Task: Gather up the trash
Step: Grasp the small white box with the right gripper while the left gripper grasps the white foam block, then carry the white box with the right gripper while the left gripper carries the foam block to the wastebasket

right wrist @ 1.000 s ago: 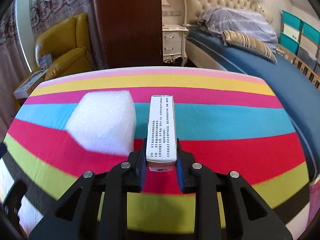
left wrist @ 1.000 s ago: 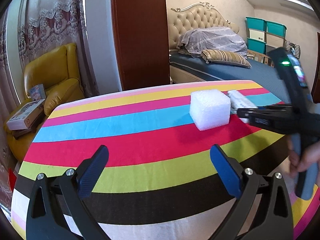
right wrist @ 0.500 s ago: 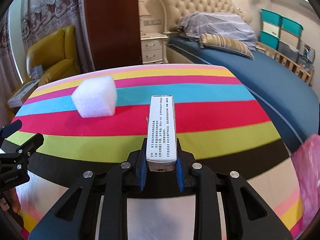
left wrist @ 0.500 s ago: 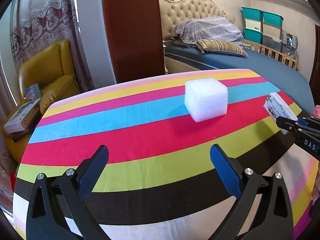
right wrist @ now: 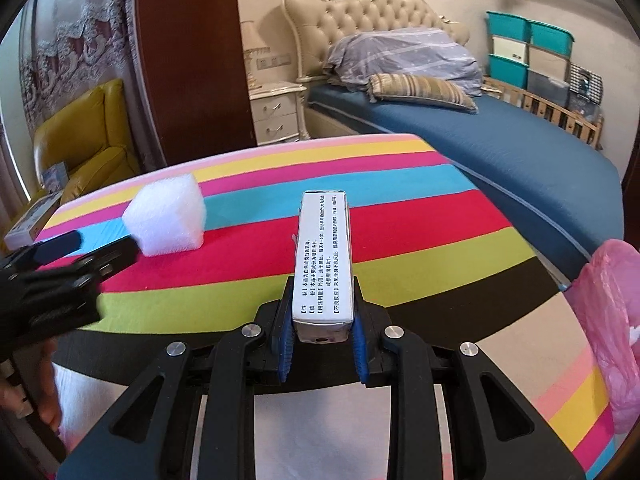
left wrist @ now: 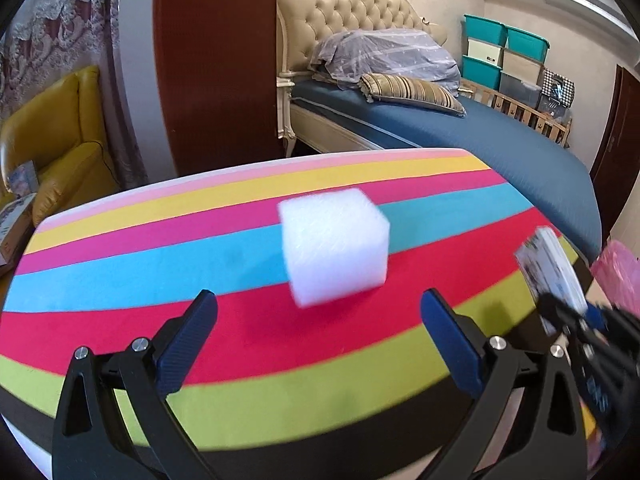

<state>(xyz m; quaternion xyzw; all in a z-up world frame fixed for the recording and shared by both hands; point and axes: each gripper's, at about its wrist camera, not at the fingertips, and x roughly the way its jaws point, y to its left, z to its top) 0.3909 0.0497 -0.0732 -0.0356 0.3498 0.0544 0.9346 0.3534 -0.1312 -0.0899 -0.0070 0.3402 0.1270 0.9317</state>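
Note:
A white foam cube (left wrist: pixel 334 246) sits on the striped tablecloth (left wrist: pixel 160 272); it also shows in the right wrist view (right wrist: pixel 166 220). My left gripper (left wrist: pixel 320 344) is open and empty, just short of the cube, with the cube ahead between its fingers. My right gripper (right wrist: pixel 322 332) is shut on a long white printed box (right wrist: pixel 324 256) and holds it above the table's near edge. In the left wrist view the box (left wrist: pixel 550 276) and right gripper show at the right.
A pink plastic bag (right wrist: pixel 612 328) hangs at the right beside the table. Behind the table are a blue bed (right wrist: pixel 520 140), a white nightstand (right wrist: pixel 278 114), a dark wooden panel (left wrist: pixel 216 60) and a yellow armchair (left wrist: pixel 60 140).
My right gripper has drawn back toward the table's near edge with the box. My left gripper has moved forward toward the foam cube.

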